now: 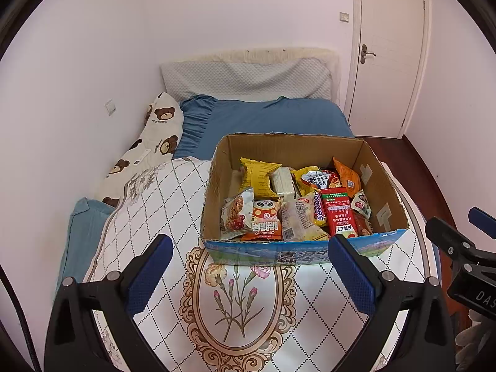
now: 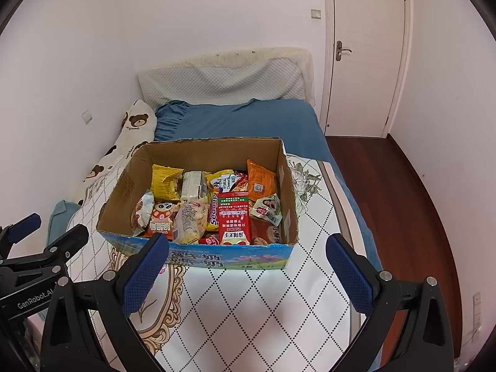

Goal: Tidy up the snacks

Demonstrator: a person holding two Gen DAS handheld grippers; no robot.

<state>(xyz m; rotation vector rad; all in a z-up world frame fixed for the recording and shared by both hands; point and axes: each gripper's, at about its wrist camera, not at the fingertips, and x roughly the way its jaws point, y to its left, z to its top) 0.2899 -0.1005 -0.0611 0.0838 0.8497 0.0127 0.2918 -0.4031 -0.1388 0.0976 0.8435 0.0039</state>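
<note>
The bed (image 1: 269,117) fills the scene under me, its left edge tight against the wall and its right edge dropping to a strip of dark wood floor (image 2: 403,186) that runs back to a closed white door (image 2: 365,52). A white quilt (image 1: 173,198) with a diamond grid and a flower medallion covers the near half; blue bedding and a grey pillow (image 1: 245,77) lie at the far end, and a bear-print cushion (image 1: 158,133) sits along the wall side.

The cardboard box (image 1: 217,186) stands on the quilt, open at the top, its blue printed near wall facing me and its right wall close to the bed's right edge. The quilt to its left and in front of it lies bare. The snacks (image 1: 297,207) sit loose inside the box, crowded toward the near and right walls: a red packet (image 2: 233,221) in front, a yellow bag (image 2: 164,181) and an orange bag (image 2: 260,178) leaning further back, a small panda packet (image 1: 265,221) near the left. Some bare cardboard shows at the far left of the floor.

My left gripper (image 1: 249,276) hangs over the medallion just short of the box's near wall, jaws spread wide with nothing between them. My right gripper (image 2: 246,276) hovers beside it, nearer the bed's right edge, jaws equally wide and empty.
</note>
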